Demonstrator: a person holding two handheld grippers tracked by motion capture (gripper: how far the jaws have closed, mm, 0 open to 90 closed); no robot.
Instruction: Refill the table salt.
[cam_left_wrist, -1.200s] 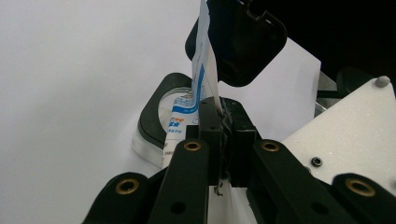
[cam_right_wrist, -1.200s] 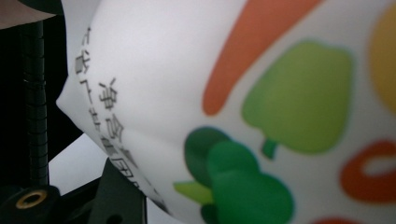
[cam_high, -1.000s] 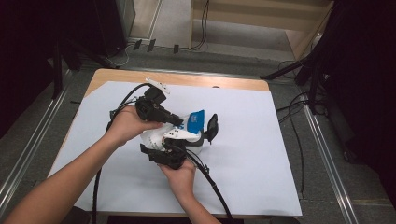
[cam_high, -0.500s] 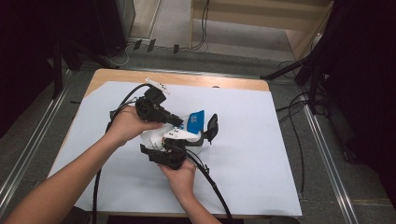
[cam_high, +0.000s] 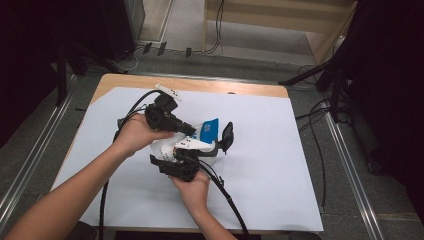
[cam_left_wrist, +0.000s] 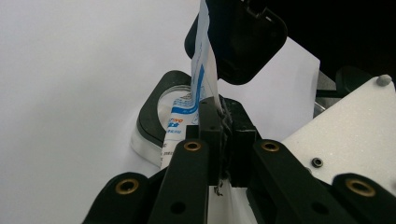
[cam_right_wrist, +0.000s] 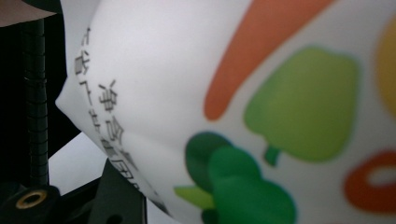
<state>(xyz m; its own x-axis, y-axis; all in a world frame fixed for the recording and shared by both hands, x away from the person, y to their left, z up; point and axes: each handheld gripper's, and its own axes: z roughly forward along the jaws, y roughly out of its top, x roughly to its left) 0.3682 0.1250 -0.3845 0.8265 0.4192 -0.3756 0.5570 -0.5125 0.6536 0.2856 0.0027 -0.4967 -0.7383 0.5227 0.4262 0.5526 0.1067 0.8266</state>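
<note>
While both hands meet over the middle of the white-covered tabletop (cam_high: 280, 165), the left claw (cam_high: 192, 131) has its jaws pressed together on the top edge of a white and blue printed pouch (cam_high: 209, 130). From the left gripper view that pouch (cam_left_wrist: 201, 70) stands on edge as a thin sheet rising straight out of the pinched jaws, its blue lettering facing left. Just beyond it lies a black ring-shaped holder with a clear middle (cam_left_wrist: 156, 116), resting flat on the white sheet, and above the pouch hangs a black rounded pad (cam_left_wrist: 243, 39) that belongs to the other gripper.

From the high view the right claw (cam_high: 220, 142) comes in from the near side, its body gripped in the person's right hand (cam_high: 192, 187), and its jaws stand partly apart around the lower body of the pouch. Whether the pads actually press on the pouch cannot be told. In the right gripper view the pouch's face (cam_right_wrist: 243, 107) sits very close to the lens, white with printed vegetables in orange and green and a column of black characters down its left side; one black jaw (cam_right_wrist: 36, 107) rises along the left edge beside it.

The person's left hand (cam_high: 132, 137) holds its gripper above and to the left of the pouch.
</note>
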